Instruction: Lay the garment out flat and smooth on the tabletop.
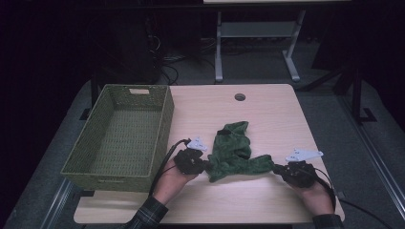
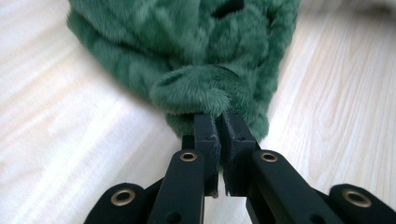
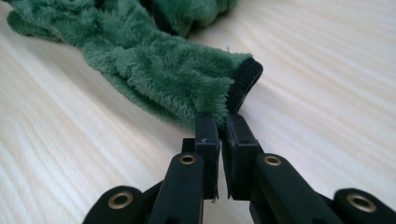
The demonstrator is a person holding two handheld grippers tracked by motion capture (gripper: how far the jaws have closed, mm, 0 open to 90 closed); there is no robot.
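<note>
Both grips are made: your left gripper [image 1: 203, 164] has its fingers [image 2: 207, 135] pinched tight on a fuzzy fold of the green garment [image 1: 234, 151], your right gripper [image 1: 278, 168] clamped on its dark-trimmed cuff [image 3: 243, 84]. Garment lies crumpled on the desk [image 1: 267, 109], just right of the wicker basket [image 1: 119, 138], not spread yet. Basket holds nothing; spreading, folding and loading likely remain.

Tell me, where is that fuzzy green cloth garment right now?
In the high view, the fuzzy green garment lies on the pale wooden table, right of the green woven basket, pinched between left gripper and right gripper.
</note>
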